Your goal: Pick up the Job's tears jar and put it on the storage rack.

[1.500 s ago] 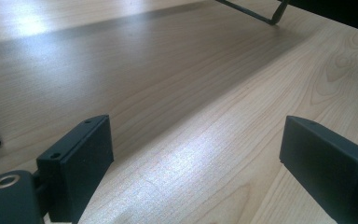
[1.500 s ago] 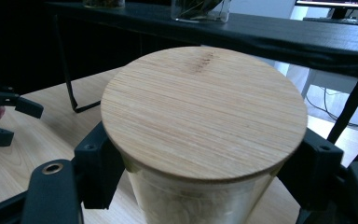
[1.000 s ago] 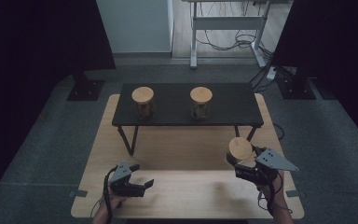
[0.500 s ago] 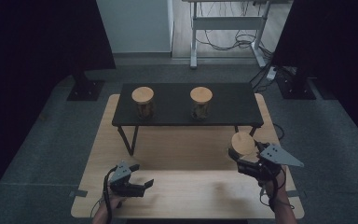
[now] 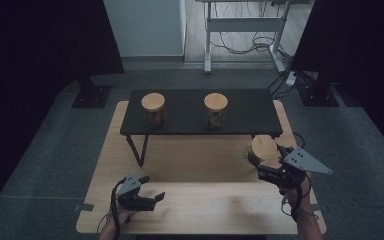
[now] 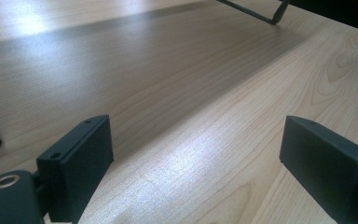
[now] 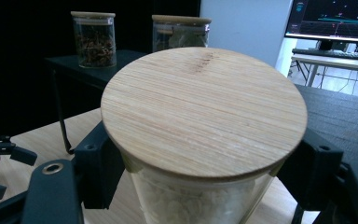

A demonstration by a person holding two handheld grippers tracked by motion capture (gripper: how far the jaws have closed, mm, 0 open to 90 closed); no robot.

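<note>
A glass jar with a round wooden lid and pale contents is gripped at the right of the wooden table. My right gripper is shut on it. In the right gripper view the jar sits between the two jaws of my right gripper, which press on the glass below the lid. My left gripper rests low at the table's front left, open. Bare wood lies between the jaws of my left gripper. Two more lidded jars stand on the black shelf.
The black shelf stands on thin legs across the far half of the table. Beyond it are two dark stand bases, a white desk frame and floor cables. A lit monitor is at the upper right.
My right gripper has moved up and toward the black shelf with the jar in it. The left gripper has stayed in place.
</note>
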